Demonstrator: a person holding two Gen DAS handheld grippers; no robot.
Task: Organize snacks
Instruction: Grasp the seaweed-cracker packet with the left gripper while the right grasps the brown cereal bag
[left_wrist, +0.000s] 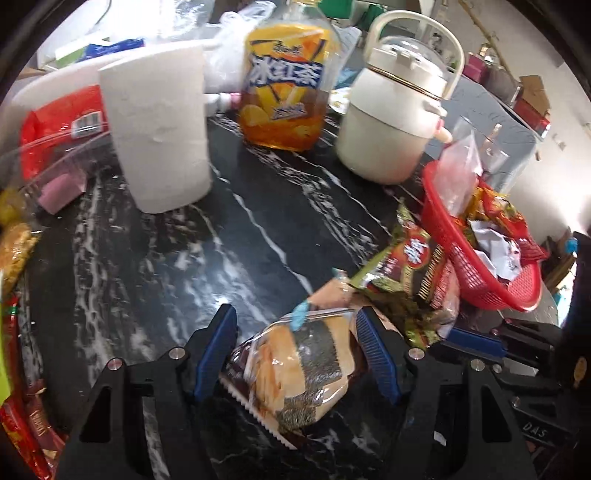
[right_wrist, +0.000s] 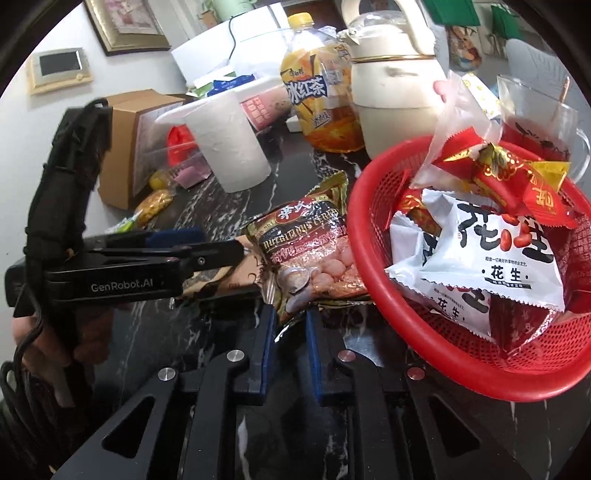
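Observation:
My left gripper (left_wrist: 295, 321) is shut on a clear packet of seaweed-striped rolls (left_wrist: 295, 373), just above the black marble table (left_wrist: 221, 258). From the right wrist view the left gripper (right_wrist: 236, 258) comes in from the left, level with a brown and gold nut packet (right_wrist: 310, 251). My right gripper (right_wrist: 290, 315) is shut on that nut packet's near corner. The packet lies against a red mesh basket (right_wrist: 373, 280) that holds white peanut packets (right_wrist: 495, 258) and red sweets (right_wrist: 517, 184). The left wrist view shows the nut packet (left_wrist: 410, 258) beside the basket (left_wrist: 480, 291).
A paper roll (left_wrist: 159, 129), an iced tea bottle (left_wrist: 284, 85) and a cream kettle (left_wrist: 391, 125) stand along the back. A clear tub (left_wrist: 55, 166) and loose snacks (left_wrist: 14, 251) lie at the left. A cardboard box (right_wrist: 125, 140) and a glass mug (right_wrist: 546, 110) flank the scene.

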